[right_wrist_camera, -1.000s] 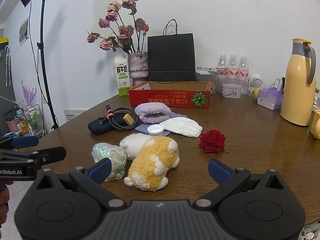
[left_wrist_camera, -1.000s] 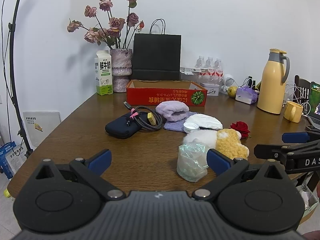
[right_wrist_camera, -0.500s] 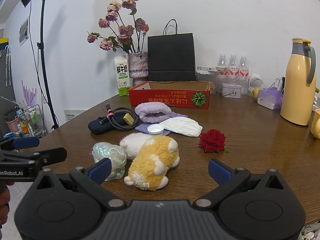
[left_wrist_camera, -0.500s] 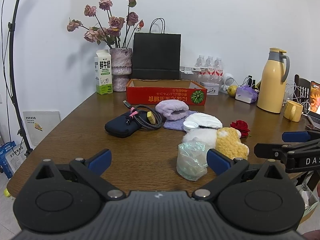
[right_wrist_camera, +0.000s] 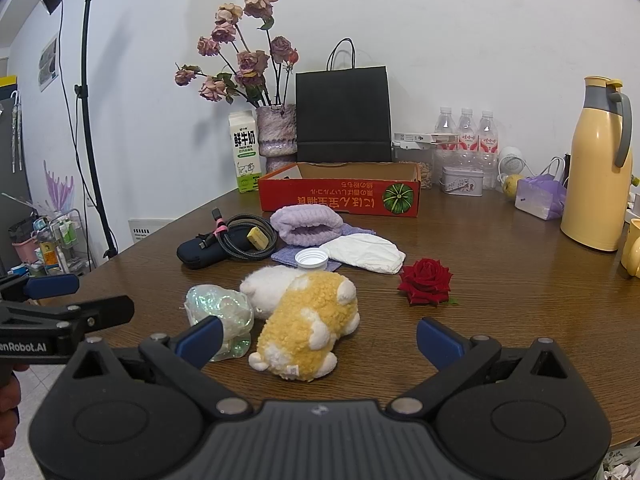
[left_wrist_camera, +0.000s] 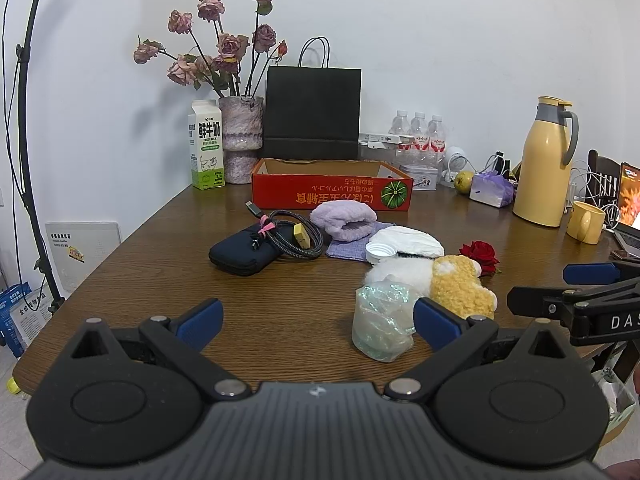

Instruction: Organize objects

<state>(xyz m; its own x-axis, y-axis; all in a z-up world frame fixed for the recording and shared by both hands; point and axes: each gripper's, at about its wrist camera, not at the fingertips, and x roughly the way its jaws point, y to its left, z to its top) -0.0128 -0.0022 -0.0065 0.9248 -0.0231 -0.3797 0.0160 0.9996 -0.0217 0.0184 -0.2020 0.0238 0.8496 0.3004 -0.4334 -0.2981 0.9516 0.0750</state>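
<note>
Yellow-white plush toy (right_wrist_camera: 308, 320) lies long axis toward camera, slightly diagonal; left gripper (left_wrist_camera: 318, 322), right gripper (right_wrist_camera: 318, 342) fingers apart, empty.

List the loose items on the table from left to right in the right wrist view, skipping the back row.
Dark pouch → iridescent bag → yellow plush toy → red rose.

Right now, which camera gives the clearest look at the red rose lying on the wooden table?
The right wrist view: the red rose lies fully exposed there, nothing overlapping it. In the left wrist view the rose sits farther off, its lower edge hidden behind the yellow-and-white plush toy.
</note>
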